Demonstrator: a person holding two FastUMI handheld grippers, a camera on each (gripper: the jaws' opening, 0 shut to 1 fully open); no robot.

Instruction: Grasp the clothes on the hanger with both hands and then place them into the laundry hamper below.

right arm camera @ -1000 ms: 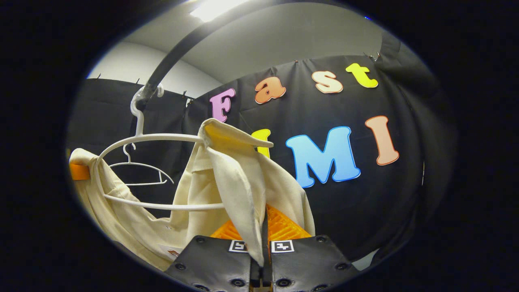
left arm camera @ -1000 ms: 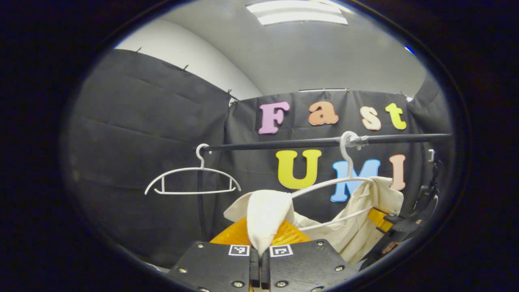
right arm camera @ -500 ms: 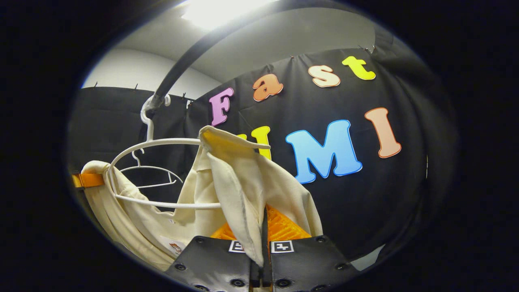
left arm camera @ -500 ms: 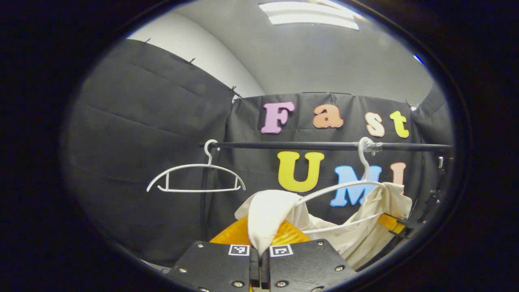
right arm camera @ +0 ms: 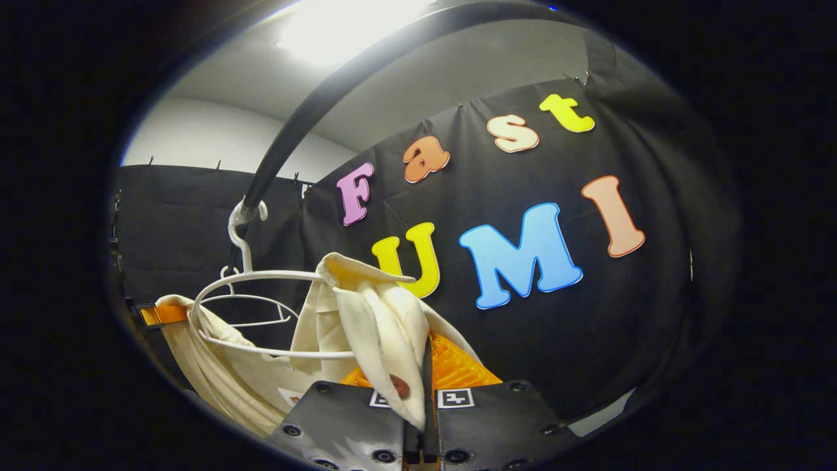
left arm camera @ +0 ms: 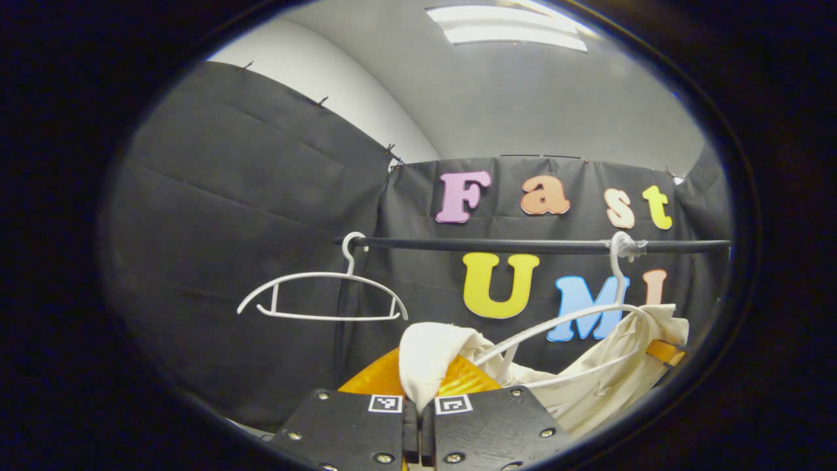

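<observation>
Left gripper view, nearest: left gripper [left arm camera: 419, 418], fingers pressed together w/ a fold of the cream garment [left arm camera: 431, 356] pinched between them. Square black-and-white marker tags on each finger top, no readable text. Cloth bunches up above the tips, then runs right, draped over the near white hanger [left arm camera: 562, 324]. That hanger hooks on the black rail [left arm camera: 523, 246] near its right end, hook wrapped w/ something pale at the rail. At the far right of the cloth, the other gripper [left arm camera: 666, 352] shows as a small orange piece touching the garment.

Farther left along the rail, at its left end: second white hanger [left arm camera: 324, 297], bare, hanging level.

Right gripper view, nearest: right gripper [right arm camera: 422, 418], fingers closed on the garment's [right arm camera: 382, 320] other shoulder; cloth folds down into the gap btw. tips. A small dark-red round spot [right arm camera: 399, 386] sits on the cloth just above the fingers, can't tell what it is. A small printed label [right arm camera: 291, 396] low on the garment, too small to read. Garment is draped on the near hanger [right arm camera: 261, 278], whose lower bar crosses in front of the cloth. Left gripper [right arm camera: 160, 314] seen as an orange bit at the garment's far left end. Bare hanger [right arm camera: 252, 307] visible behind, thru the near hanger's loop. Rail [right arm camera: 307, 124] curves overhead.
</observation>
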